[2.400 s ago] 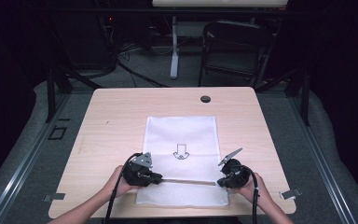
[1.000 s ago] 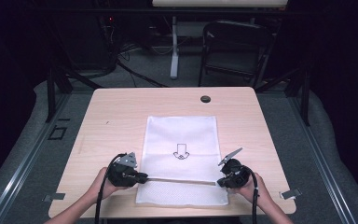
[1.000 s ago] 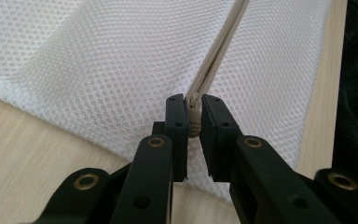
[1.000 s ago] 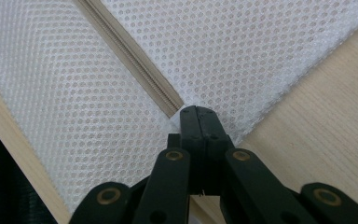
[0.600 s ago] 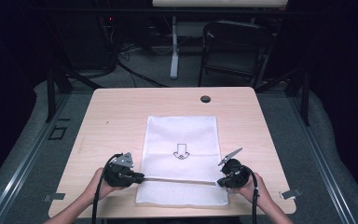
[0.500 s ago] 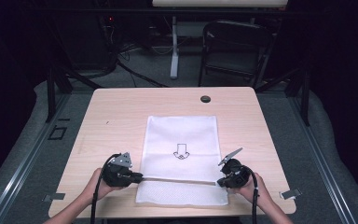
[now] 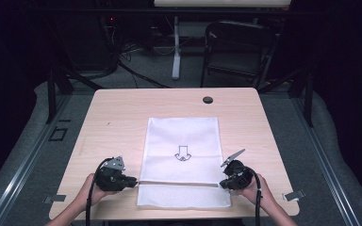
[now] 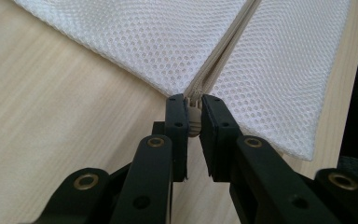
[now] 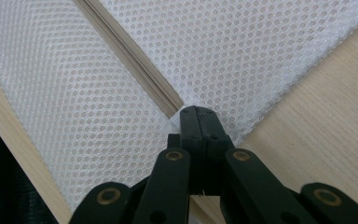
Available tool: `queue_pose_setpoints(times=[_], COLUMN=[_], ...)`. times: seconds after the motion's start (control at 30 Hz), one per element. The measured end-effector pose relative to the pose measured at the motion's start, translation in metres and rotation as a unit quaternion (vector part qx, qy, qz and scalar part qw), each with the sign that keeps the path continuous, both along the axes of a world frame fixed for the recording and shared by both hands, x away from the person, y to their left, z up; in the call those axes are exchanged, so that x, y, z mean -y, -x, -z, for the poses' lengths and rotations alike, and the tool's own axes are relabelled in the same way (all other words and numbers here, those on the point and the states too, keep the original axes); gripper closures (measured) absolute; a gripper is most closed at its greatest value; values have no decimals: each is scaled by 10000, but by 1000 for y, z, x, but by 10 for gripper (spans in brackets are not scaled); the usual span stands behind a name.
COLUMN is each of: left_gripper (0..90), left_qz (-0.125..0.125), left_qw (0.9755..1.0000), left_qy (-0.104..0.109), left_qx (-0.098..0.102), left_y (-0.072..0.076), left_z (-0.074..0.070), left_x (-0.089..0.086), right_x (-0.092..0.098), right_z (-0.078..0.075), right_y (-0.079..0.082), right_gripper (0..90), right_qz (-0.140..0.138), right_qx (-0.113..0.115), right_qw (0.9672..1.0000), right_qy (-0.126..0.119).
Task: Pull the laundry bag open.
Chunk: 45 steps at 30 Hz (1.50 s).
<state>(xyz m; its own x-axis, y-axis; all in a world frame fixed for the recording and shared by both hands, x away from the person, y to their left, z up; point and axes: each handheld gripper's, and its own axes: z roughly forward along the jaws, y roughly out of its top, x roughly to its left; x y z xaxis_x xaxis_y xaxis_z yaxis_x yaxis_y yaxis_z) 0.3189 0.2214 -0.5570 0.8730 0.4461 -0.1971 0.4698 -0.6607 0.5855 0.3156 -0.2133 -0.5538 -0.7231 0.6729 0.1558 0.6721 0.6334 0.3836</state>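
Dark room, folding chair [image 7: 238, 47] and cabling behind the table [image 7: 122, 117].

High view: white mesh bag [image 7: 183, 155] lay flat on the table, nearer the person's edge than the far one, black arrow print [image 7: 183, 153] at its middle. Zipper line [image 7: 176, 183] ran straight across the bag, left to right, close to the bag's near edge. Left claw [image 7: 131, 180] sat at the bag's left edge, right claw [image 7: 222, 182] at its right edge, each on one end of that zipper line. So the long axis of the zipper pointed from one claw to the other.

Left gripper view: left claw's jaws were narrow, closed onto the beige zipper pull [image 8: 194, 120] just off the bag's corner; a small gap remained, filled by the pull. Zipper ran directly away from the claw, up and right.

Right gripper view: right claw's jaws were fully together, pinching the bag's fabric at the zipper's end; zipper teeth [image 9: 144, 74] ran away up and left.

Judgement: the pull was already at the left end, so any slide would go along the zipper toward the right claw, which anchors the far end.
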Motion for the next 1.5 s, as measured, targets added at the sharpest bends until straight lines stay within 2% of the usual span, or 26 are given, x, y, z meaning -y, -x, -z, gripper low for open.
queue_pose_setpoints(times=[0.13, 0.23, 0.27, 0.3, 0.33, 0.37, 0.4, 0.43, 0.47, 0.5, 0.6, 0.67, 0.73, 0.77, 0.83, 0.87, 0.93, 1.0, 1.07, 1.23, 1.27, 1.3, 1.33, 1.4, 1.43, 1.5], left_gripper=[814, 809, 804, 800, 792, 761, 734, 693, 647, 582, 459, 388, 327, 300, 254, 228, 195, 156, 138, 101, 92, 91, 86, 79, 69, 63], left_qz=[-68, -151, -156, -136, -151, -168, -180, -190, -240, -277, -414, -469, -606, -668, -806, -882, -1040, -1255, -1473, -1986, -2088, -2224, -2280, -2460, -2499, -2655], left_qw=[9999, 9998, 9998, 9998, 9998, 9998, 9996, 9996, 9995, 9994, 9989, 9987, 9979, 9973, 9960, 9951, 9934, 9908, 9879, 9788, 9768, 9736, 9724, 9678, 9669, 9626], left_qy=[-30, -20, -10, -16, -20, -3, 63, 84, 133, 164, 209, 192, 194, 266, 304, 352, 349, 209, 275, 239, 159, 148, 124, 106, 98, 114], left_qx=[-87, -133, -129, -139, -112, -127, -195, -176, -167, -156, -59, -9, 133, 146, 256, 261, 341, 452, 402, 432, 450, 487, 486, 522, 504, 529], left_y=[-2, -4, -4, -5, -4, -5, -5, -6, -6, -6, -6, -7, -8, -8, -7, -7, -5, -3, -2, 5, 6, 8, 10, 14, 15, 18], left_z=[0, 0, 0, 0, -1, -1, -1, -2, -4, -6, -14, -21, -29, -33, -41, -43, -50, -55, -60, -65, -66, -65, -65, -65, -66, -67], left_x=[1, 3, 3, 3, 3, 2, 1, 0, -1, -1, -3, -4, -5, -6, -8, -8, -11, -14, -18, -30, -32, -34, -36, -40, -43, -48], right_x=[-1, 2, 2, 3, 4, 5, 6, 5, 4, 3, 3, 4, 6, 7, 9, 11, 14, 18, 22, 37, 40, 44, 47, 55, 59, 66], right_z=[0, 1, 2, 1, 1, 1, 2, 2, 1, -2, -14, -22, -30, -34, -40, -44, -51, -58, -65, -75, -76, -78, -78, -78, -77, -75], right_y=[0, -1, 0, -1, -1, 0, -1, -1, 0, 1, 1, 1, 3, 4, 6, 8, 10, 12, 15, 22, 23, 25, 26, 30, 31, 35], right_gripper=[900, 900, 900, 900, 884, 754, 636, 590, 575, 505, 408, 330, 276, 247, 177, 128, 108, 50, 29, 0, 0, 0, 0, 0, 0, 0], right_qz=[-28, 2, 65, -45, -59, -92, -175, -325, -381, -416, -252, -155, -60, -5, 143, 178, 309, 387, 467, 685, 733, 747, 818, 951, 1005, 1112], right_qx=[11, -7, 1, 4, 9, -5, -127, -273, -224, -132, -2, 245, 427, 553, 662, 746, 917, 1037, 1139, 1391, 1426, 1422, 1464, 1481, 1480, 1504], right_qw=[10000, 10000, 9998, 9999, 9999, 9996, 9988, 9973, 9972, 9977, 9976, 9974, 9965, 9965, 9957, 9957, 9941, 9929, 9917, 9876, 9867, 9867, 9855, 9841, 9836, 9822], right_qy=[33, -72, -193, -98, -147, -263, -443, -598, -598, -513, -650, -664, -710, -622, -638, -519, -479, -425, -363, -254, -263, -259, -244, -226, -208, -170])
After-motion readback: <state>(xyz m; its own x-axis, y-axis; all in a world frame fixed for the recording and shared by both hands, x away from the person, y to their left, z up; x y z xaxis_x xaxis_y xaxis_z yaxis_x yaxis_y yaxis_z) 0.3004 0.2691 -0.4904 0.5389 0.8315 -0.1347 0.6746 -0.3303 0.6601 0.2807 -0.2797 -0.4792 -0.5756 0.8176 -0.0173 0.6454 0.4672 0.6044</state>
